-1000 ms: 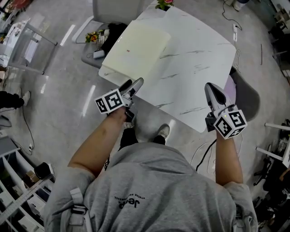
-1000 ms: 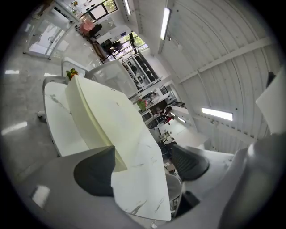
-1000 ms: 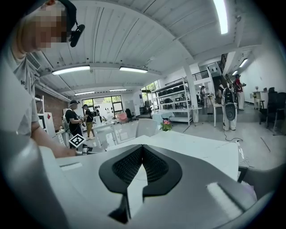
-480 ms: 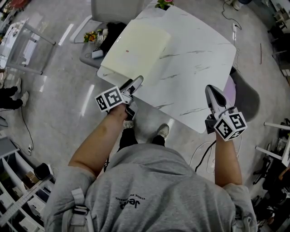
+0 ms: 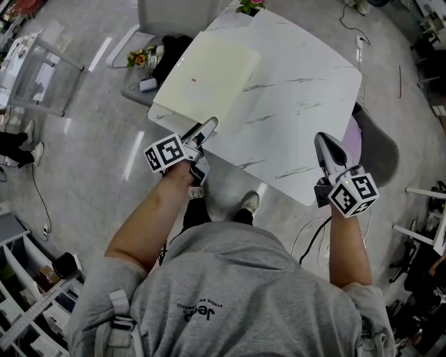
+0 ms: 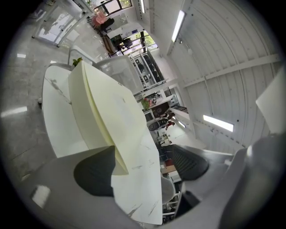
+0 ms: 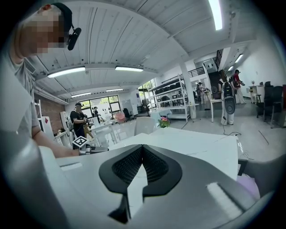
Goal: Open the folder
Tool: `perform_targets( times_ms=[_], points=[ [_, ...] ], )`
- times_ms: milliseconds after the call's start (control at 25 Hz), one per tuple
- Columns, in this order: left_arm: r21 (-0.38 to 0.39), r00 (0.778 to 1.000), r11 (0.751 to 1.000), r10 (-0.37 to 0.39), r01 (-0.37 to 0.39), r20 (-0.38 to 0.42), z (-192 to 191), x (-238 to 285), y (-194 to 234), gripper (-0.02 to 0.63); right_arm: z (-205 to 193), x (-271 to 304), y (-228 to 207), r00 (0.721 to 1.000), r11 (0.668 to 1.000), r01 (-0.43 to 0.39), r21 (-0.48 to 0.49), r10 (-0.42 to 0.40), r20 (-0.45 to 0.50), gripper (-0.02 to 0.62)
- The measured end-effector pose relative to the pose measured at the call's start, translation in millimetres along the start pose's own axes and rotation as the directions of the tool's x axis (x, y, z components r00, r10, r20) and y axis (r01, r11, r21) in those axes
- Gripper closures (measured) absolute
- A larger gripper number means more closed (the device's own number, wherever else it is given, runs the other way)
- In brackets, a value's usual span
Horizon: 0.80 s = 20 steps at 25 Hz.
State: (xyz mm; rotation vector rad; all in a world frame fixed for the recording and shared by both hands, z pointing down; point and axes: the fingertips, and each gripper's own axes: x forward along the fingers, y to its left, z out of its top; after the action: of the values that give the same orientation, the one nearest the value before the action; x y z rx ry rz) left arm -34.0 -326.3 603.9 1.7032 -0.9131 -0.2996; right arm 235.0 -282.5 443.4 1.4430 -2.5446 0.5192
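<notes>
A cream folder (image 5: 209,73) lies flat and closed on the far-left part of the white marble table (image 5: 306,90). My left gripper (image 5: 204,130) hovers at the table's near-left edge, open, its tips pointing at the folder's near corner. In the left gripper view that corner of the folder (image 6: 107,107) reaches in between the spread jaws of the left gripper (image 6: 143,166), close to the left pad (image 6: 94,172); I cannot tell whether they touch. My right gripper (image 5: 326,143) is held over the table's near-right corner, shut and empty. Its tips meet in the right gripper view (image 7: 142,154).
A small pot of flowers (image 5: 251,5) stands at the table's far edge, with a white chair (image 5: 167,14) behind it. More flowers (image 5: 139,56) sit on a low stand left of the table. A purple seat (image 5: 357,139) is at the right. Cables run over the floor.
My left gripper has edged slightly up and left, toward the folder's corner. The right gripper has hardly moved.
</notes>
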Motion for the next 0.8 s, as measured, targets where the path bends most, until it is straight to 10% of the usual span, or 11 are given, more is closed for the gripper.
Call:
perform_targets(
  times_ms=[320,600,800],
  points=[
    [-0.042,1.0,0.999,0.003,-0.003,-0.003,3.8,4.8,6.7,0.2,-2.7,-2.3,-3.3,1.0,1.0,0.004,0.018,-0.004,-0.003,0.591],
    [-0.125,0.988,0.98,0.154,-0.156,-0.021,2.4,6.5,45.9,0.505,-8.6,-5.8,-13.8,1.0,0.998,0.024,0.054,-0.023,-0.014,0.591],
    [-0.015,0.985,0.985,0.171,-0.171,-0.021,7.9,10.1,42.6,0.532,-9.8,-11.2,-18.2,0.999,0.997,0.039,0.064,-0.038,-0.016,0.591]
  ],
)
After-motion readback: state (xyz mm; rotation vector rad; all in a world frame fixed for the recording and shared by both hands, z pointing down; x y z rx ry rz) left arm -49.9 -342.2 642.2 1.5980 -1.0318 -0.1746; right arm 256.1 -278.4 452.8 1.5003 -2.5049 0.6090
